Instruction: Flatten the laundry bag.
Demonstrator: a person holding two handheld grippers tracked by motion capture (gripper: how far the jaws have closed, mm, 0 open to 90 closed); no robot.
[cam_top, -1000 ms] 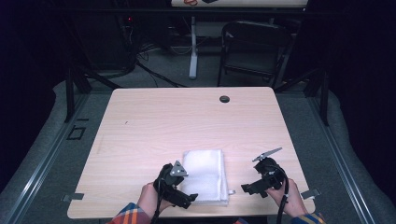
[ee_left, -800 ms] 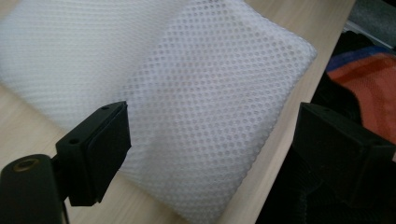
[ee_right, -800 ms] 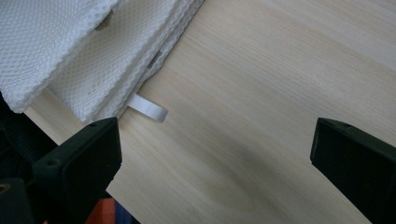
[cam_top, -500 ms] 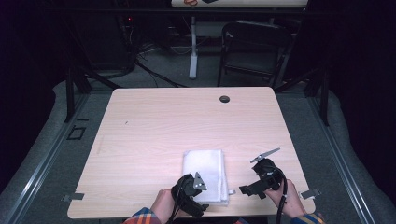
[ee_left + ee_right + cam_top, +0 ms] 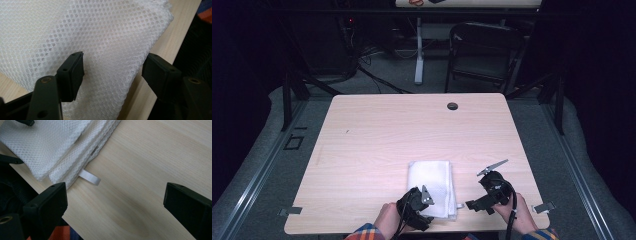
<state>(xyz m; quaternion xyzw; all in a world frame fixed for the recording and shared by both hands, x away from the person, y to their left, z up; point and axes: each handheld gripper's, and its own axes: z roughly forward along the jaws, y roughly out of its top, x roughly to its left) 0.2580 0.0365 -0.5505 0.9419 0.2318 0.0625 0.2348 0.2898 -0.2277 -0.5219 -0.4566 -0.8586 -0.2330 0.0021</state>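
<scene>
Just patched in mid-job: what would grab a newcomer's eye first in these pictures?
The folded white mesh cloth near the front edge of the pale wooden table, with a small white loop tab poking from its side. The left hand-held gripper straddles the cloth's near corner, its jaws just closing but not yet pressing. The right hand-held gripper hangs open over bare wood beside the cloth.

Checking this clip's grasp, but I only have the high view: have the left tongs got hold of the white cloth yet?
Observer: Not yet. The left tongs have just been closing, with the edge of the cloth between the jaws, but the pads aren't squeezing it.
Operator: What kind of cloth is it?
Observer: Fine white mesh, folded in several layers.
Operator: And the right tongs?
Observer: The right tongs stand wide open over bare table, with nothing between the jaws.
</scene>
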